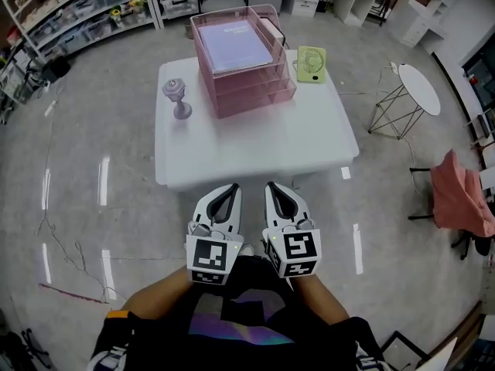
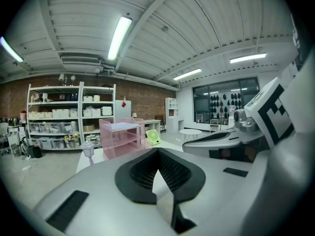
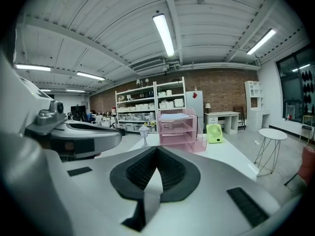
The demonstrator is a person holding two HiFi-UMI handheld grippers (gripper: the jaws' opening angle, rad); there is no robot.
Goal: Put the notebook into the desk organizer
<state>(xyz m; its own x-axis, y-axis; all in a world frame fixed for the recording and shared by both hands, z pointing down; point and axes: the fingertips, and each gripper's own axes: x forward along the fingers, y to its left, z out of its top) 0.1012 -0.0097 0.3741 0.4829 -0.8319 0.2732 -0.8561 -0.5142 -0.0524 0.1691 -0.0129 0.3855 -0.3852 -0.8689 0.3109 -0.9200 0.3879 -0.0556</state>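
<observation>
Your notebook point(image 1: 234, 46) already lies in the top tray of the pink organizer point(image 1: 255, 91) on the table point(image 1: 255, 149), so the task looks done, with nothing left that I can see. Your left gripper point(image 1: 227, 193) and right gripper point(image 1: 277, 192) are both clenched on nothing, short of the table's near edge. The notebook's cover print is too small to read, and no other brand or label is legible.
</observation>
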